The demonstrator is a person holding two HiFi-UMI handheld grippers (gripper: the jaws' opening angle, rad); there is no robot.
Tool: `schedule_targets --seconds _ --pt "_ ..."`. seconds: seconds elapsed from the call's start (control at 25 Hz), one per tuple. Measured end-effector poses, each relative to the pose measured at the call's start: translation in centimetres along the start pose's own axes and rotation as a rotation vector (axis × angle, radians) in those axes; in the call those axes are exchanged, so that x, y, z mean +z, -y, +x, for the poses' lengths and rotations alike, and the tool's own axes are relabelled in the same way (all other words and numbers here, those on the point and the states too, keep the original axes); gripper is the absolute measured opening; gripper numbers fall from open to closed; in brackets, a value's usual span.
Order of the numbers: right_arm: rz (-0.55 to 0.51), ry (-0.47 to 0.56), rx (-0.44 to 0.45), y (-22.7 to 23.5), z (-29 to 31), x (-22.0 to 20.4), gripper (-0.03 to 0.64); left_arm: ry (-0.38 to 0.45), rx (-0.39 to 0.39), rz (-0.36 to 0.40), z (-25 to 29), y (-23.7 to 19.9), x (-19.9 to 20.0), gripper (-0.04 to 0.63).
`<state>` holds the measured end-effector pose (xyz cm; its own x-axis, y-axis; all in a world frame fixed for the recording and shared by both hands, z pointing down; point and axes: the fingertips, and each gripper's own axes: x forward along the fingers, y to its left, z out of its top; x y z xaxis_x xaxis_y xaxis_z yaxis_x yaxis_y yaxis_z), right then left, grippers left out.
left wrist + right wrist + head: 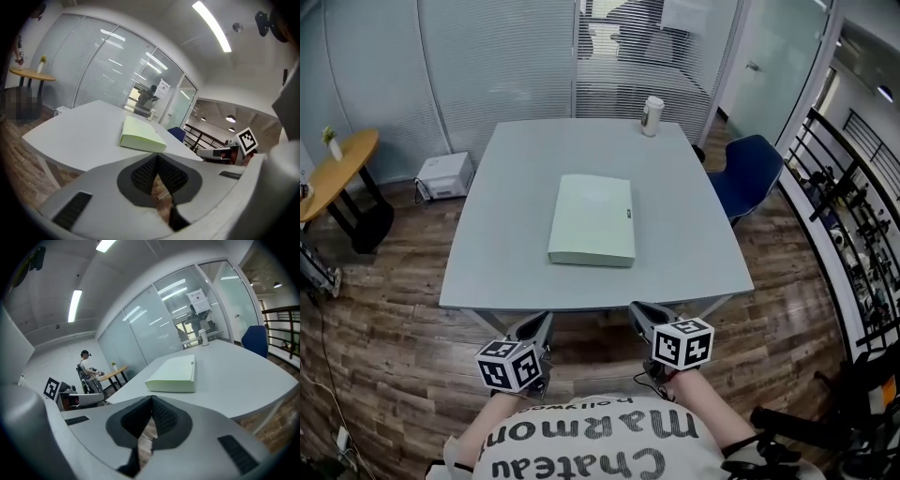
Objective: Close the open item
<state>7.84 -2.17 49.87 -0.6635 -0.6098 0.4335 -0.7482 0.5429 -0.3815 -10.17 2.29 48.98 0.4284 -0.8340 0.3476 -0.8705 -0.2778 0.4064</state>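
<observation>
One green box (592,221) flat on table (487,253), long axis running near-to-far.

A blue chair (750,173) is hiding partly behind the table (506,253). The label (630,214) on the box (592,221) is showing too small to read.

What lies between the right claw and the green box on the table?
Nothing: the head view shows only bare tabletop between the right claw, held just off its near edge, and the box.
</observation>
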Motion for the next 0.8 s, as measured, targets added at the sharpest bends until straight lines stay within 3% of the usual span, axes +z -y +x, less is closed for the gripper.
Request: schedule_targets --seconds 0.8 --pt "-0.010 -0.038 0.005 2.0 -1.4 0.0 0.000 -0.010 0.003 0.016 2.3 1.6 0.5 0.023"
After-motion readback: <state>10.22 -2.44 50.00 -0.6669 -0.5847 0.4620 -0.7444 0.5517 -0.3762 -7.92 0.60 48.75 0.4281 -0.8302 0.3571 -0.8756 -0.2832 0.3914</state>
